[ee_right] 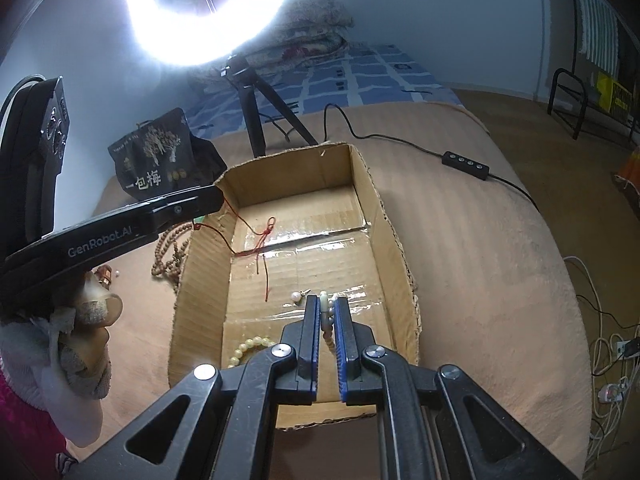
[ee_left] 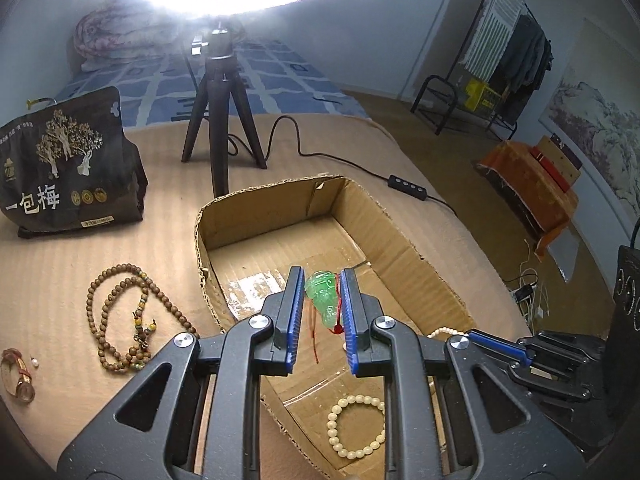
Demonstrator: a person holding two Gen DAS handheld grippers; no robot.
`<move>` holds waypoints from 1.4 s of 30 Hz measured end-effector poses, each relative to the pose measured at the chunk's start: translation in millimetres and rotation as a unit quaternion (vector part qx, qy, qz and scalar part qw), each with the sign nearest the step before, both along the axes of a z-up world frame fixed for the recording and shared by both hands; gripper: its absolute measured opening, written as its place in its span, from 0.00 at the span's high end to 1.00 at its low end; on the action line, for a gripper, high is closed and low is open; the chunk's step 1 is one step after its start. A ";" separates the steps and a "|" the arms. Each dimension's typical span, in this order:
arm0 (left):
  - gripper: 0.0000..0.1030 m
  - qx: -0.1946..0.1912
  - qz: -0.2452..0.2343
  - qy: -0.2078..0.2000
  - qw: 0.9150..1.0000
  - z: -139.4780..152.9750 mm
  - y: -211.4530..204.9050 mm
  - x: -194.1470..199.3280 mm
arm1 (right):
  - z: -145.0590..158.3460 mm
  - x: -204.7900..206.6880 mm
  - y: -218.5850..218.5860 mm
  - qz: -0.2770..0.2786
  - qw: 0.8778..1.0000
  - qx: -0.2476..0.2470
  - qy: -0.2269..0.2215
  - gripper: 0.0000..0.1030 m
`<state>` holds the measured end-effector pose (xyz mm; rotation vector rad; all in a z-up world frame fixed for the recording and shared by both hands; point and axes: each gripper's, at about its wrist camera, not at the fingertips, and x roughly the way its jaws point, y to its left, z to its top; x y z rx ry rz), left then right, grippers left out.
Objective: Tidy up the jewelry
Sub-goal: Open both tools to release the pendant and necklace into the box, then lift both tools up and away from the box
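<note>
My left gripper (ee_left: 322,276) is shut on a green jade pendant (ee_left: 323,298) with a red cord (ee_right: 256,246) that hangs into the open cardboard box (ee_left: 404,248). It also shows from the side in the right wrist view (ee_right: 208,200), over the box's left wall (ee_right: 204,272). My right gripper (ee_right: 325,300) is shut on a pale bead bracelet (ee_right: 326,310) low inside the box. A cream bead bracelet (ee_left: 354,426) lies on the box floor near the front; it also shows in the right wrist view (ee_right: 248,348). A pearl earring (ee_right: 296,296) lies on the box floor.
A brown wooden bead necklace (ee_left: 128,316), a small watch (ee_left: 20,376) and a pearl (ee_left: 35,361) lie on the tan blanket left of the box. A black snack bag (ee_left: 68,168) stands at back left. A ring-light tripod (ee_left: 220,120) and its cable with a switch (ee_left: 408,188) lie behind the box.
</note>
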<state>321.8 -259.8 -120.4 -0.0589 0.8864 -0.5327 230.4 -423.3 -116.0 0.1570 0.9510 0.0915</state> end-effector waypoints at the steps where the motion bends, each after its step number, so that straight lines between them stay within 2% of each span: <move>1: 0.84 0.001 0.000 0.001 1.000 -0.6 -0.3 0.4 | -0.6 0.1 -0.4 0.000 1.000 0.000 0.001 0.95; 2: 0.83 0.003 0.001 0.001 1.000 -1.1 -0.6 0.4 | -0.7 -0.2 -0.6 0.002 1.000 0.001 0.000 0.95; 3: 0.78 0.007 0.001 0.000 1.000 -1.6 -1.1 0.2 | -1.2 0.1 -0.7 0.002 1.000 0.001 0.001 0.89; 4: 0.65 0.008 0.002 0.000 1.000 -0.7 -1.7 -0.1 | -1.4 -0.1 -0.4 0.001 1.000 -0.001 0.001 0.82; 5: 0.61 0.008 0.004 0.000 1.000 -0.2 -1.5 -0.8 | -1.2 -0.8 -0.7 -0.001 1.000 -0.005 0.000 0.69; 6: 0.59 0.007 0.003 0.000 1.000 0.5 -1.3 -1.9 | -1.1 -0.7 -0.3 -0.003 1.000 -0.007 -0.001 0.62; 7: 0.59 0.009 0.003 0.000 1.000 0.4 -1.6 -1.9 | -1.0 -1.1 -0.3 -0.004 1.000 -0.009 -0.001 0.59; 9: 0.59 0.016 0.004 -0.001 1.000 0.7 -2.6 -2.7 | -0.8 -1.1 -0.2 -0.006 1.000 -0.011 0.000 0.43; 11: 0.59 0.019 0.003 -0.003 1.000 1.4 -2.3 -3.9 | 0.7 -2.2 0.1 -0.010 1.000 -0.016 -0.005 0.36; 23: 0.59 0.038 0.000 -0.028 0.999 18.3 8.6 -18.9 | 10.5 -8.9 7.9 -0.014 0.999 -0.027 -0.019 0.27; 27: 0.59 0.044 0.001 -0.037 0.998 26.6 17.9 -25.4 | 17.1 -11.9 12.0 -0.019 0.999 -0.029 -0.027 0.18; 33: 0.59 0.049 0.014 -0.052 0.997 44.6 42.4 -37.4 | 31.3 -16.4 26.2 -0.021 0.998 -0.031 -0.045 0.12; 36: 0.49 0.052 0.021 -0.061 0.997 54.5 57.5 -43.4 | 37.8 -20.0 37.5 -0.016 0.998 -0.042 -0.053 0.12; 42: 0.48 0.051 0.046 -0.068 0.995 75.5 91.5 -51.5 | 51.5 -27.7 59.3 0.003 0.995 -0.065 -0.070 0.11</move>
